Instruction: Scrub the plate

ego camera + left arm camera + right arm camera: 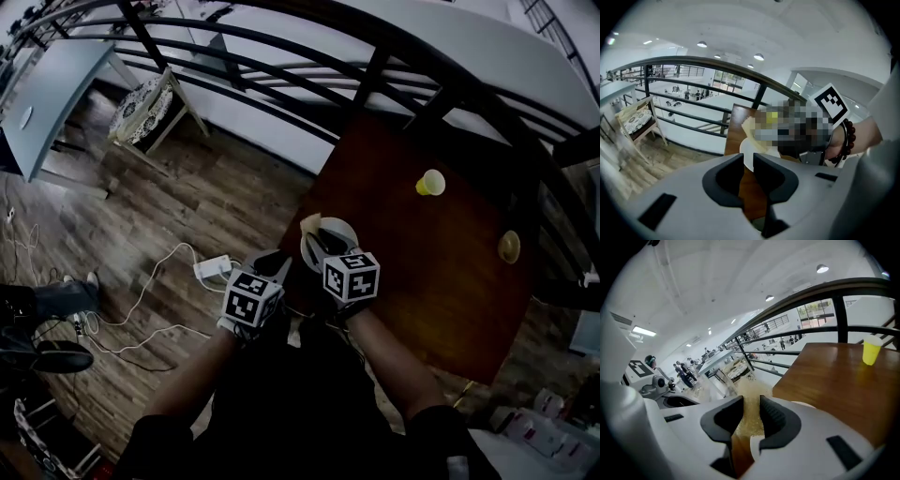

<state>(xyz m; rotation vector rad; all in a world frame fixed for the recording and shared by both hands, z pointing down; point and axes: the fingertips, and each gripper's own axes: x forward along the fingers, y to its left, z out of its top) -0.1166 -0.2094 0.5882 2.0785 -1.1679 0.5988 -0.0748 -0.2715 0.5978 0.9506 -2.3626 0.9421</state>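
A white plate (336, 234) sits at the near left edge of the dark brown table (441, 272). My left gripper (279, 268) reaches it from the left. In the left gripper view its jaws stand narrow, and my left gripper (748, 164) is shut on the plate's rim (746, 153). My right gripper (323, 248) hangs over the plate and is shut on a yellowish sponge (310, 223). In the right gripper view the grainy sponge (749, 401) fills the gap in my right gripper (751, 412), with a piece of the plate (755, 452) under it.
A yellow cup (430, 183) stands farther back on the table, and a tan round thing (509, 247) lies near its right edge. Black railing (281, 66) runs behind. On the wooden floor to the left lie a white power strip (214, 269) and cables; a chair (145, 108) stands beyond.
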